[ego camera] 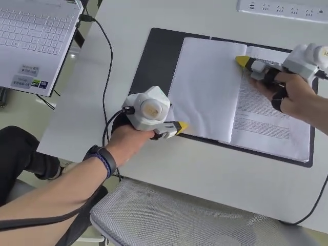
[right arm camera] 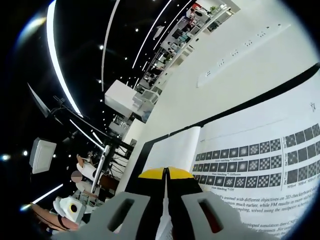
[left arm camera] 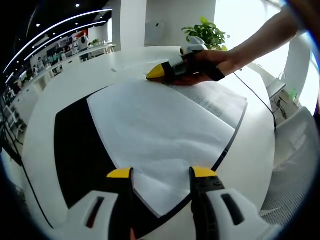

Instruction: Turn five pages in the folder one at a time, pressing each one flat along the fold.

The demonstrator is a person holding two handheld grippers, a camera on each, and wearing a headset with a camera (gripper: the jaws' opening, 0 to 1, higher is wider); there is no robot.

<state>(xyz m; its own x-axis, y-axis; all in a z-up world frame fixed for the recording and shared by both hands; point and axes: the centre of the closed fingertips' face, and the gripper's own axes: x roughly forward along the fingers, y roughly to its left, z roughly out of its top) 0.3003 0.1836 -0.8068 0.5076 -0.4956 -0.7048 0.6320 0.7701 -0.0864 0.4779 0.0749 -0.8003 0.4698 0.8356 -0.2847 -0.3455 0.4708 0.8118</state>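
Note:
A black folder (ego camera: 154, 61) lies open on the white table. Its left side shows a blank white page (ego camera: 205, 87) and its right side a printed page (ego camera: 266, 123). My left gripper (ego camera: 178, 127) rests at the blank page's near left corner. Its jaws stand open (left arm camera: 161, 173), with the blank page (left arm camera: 155, 125) lying on the table between them. My right gripper (ego camera: 242, 62) is shut, its yellow tip down on the paper at the fold's far end. From the left gripper view the right gripper (left arm camera: 156, 73) shows beyond the page. Its own view has the tips (right arm camera: 166, 175) together over the printed page (right arm camera: 260, 150).
An open laptop (ego camera: 36, 36) sits at the far left, on a separate stand. A white power strip (ego camera: 287, 9) lies along the table's far edge. A black cable (ego camera: 105, 77) runs down the table left of the folder. A grey mesh chair (ego camera: 169, 215) stands below the table's near edge.

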